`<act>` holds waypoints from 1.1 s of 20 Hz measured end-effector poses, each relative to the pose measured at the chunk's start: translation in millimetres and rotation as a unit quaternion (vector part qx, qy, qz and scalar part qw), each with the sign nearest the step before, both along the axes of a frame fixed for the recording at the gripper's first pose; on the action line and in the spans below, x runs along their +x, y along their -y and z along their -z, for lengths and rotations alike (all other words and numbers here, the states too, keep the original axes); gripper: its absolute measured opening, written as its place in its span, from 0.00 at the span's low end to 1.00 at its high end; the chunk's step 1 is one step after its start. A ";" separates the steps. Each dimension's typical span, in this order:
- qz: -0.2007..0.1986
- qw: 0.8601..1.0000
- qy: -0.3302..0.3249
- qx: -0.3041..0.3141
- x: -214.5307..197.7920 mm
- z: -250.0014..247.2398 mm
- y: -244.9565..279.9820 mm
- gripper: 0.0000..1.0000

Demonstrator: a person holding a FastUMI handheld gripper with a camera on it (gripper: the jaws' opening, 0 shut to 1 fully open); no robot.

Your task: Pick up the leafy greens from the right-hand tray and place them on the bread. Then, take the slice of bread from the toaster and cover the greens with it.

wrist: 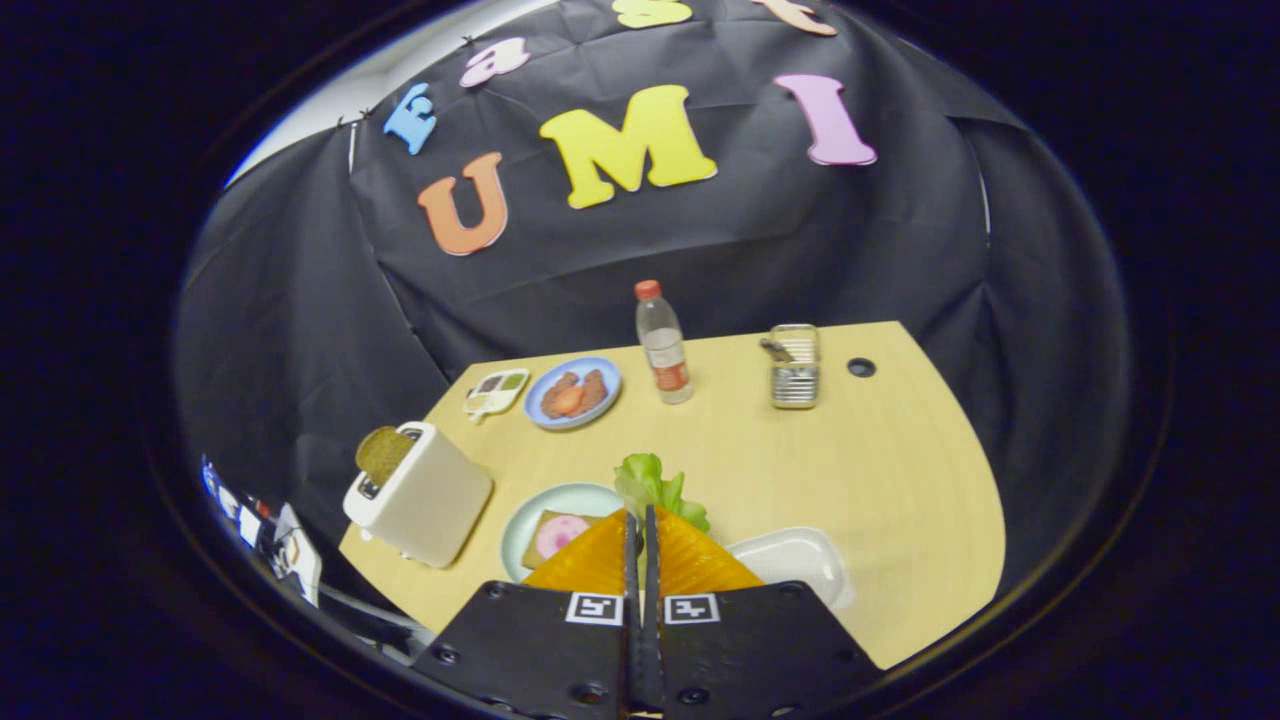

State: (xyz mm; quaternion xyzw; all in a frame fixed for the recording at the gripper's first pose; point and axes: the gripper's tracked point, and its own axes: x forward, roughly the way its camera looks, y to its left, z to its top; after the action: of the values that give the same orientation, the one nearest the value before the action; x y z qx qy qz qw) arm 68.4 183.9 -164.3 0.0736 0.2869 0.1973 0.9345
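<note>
My gripper (pixel 641 512) is shut on the leafy greens (pixel 652 482), which stick out beyond the fingertips, lifted above the table. Just left of the fingers lies a pale green plate (pixel 528 515) holding a slice of bread (pixel 545 535) with a pink round slice on top. Right of the fingers sits the white tray (pixel 800 560), with nothing in the part I can see. Further left stands a white toaster (pixel 420 495) with a dark slice of bread (pixel 382 452) poking out of its slot.
At the back of the wooden table (pixel 880 470) stand a water bottle (pixel 664 345), a metal rack (pixel 795 366), a blue plate of food (pixel 573 392) and a small white dish (pixel 496 391). A round hole (pixel 861 367) marks the far right corner.
</note>
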 end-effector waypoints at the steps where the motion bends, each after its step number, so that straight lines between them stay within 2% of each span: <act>1: -0.009 1.000 -0.004 0.008 -2.7 -0.5 -19.8 0.01; 7: -0.049 0.996 -0.037 0.059 -9.3 7.6 -135.4 0.01; 11: -0.055 0.993 -0.065 0.080 -10.0 25.0 -177.8 0.00; 17: -0.014 0.992 -0.103 0.067 5.0 69.5 -163.8 0.00; 22: 0.013 0.997 -0.079 -0.008 20.9 84.2 -126.6 0.00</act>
State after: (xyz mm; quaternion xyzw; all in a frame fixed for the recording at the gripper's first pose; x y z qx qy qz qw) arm 89.3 310.5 -248.4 0.0855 0.3603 0.1768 0.9119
